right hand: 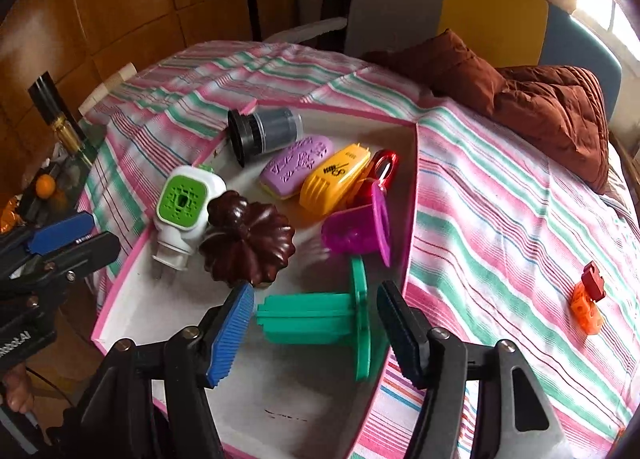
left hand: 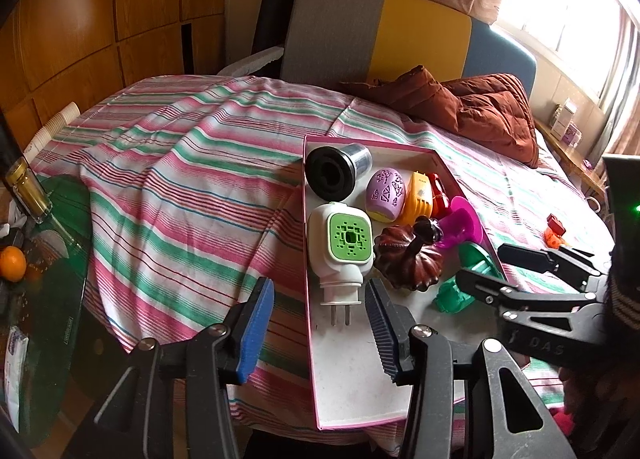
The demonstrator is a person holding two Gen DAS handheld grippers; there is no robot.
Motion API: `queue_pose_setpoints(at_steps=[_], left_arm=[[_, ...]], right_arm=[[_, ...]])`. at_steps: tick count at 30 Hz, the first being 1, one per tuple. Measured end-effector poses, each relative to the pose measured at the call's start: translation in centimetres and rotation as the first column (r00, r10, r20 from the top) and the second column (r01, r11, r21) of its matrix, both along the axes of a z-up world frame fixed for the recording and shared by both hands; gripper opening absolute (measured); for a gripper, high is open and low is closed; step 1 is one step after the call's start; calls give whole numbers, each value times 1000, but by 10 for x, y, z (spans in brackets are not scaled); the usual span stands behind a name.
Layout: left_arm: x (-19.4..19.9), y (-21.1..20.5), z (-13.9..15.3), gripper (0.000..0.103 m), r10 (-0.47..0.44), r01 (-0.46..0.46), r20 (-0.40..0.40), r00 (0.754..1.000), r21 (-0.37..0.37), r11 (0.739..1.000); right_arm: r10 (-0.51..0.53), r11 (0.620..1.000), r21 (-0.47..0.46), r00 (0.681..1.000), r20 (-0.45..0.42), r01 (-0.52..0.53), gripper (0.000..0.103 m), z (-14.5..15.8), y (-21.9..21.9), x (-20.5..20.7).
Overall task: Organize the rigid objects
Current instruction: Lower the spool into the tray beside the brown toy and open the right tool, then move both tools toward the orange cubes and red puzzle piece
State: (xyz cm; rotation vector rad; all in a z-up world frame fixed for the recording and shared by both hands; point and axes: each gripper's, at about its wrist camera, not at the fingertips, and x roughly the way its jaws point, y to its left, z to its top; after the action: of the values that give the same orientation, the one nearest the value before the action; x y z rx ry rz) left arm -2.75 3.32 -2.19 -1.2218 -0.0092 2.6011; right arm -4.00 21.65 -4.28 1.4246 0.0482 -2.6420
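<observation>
Green spool [right hand: 316, 323] between wide-spread right fingers [right hand: 230, 333] (untouched).

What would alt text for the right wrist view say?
An open right gripper hovers over a green spool lying in a pink-edged tray of small objects on a striped cloth. An orange toy sits outside the tray, at right.

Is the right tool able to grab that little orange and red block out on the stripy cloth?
Probably yes. The orange and red block sits alone on the striped cloth, outside the pink box, with nothing around it. The right tool is open and empty, over the green piece, and would swing right.
</observation>
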Motion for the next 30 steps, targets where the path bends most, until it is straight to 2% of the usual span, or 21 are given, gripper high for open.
queue_pose_setpoints(at_steps=[16,23,30], left_arm=[[9,12,16,48,-34,33,-51,998,-23,999],[11,25,25,48,-65,62,-77,995,-40,997],[12,44,33,48,-114,109,-99,989,-55,992]], right_arm=[[-42,999,-29,994,-99,39,65,39,24,17],[-106,994,-26,988,-116,103,65,50,57,18],[-217,976,-17,968,-130,216,65,59,107,20]])
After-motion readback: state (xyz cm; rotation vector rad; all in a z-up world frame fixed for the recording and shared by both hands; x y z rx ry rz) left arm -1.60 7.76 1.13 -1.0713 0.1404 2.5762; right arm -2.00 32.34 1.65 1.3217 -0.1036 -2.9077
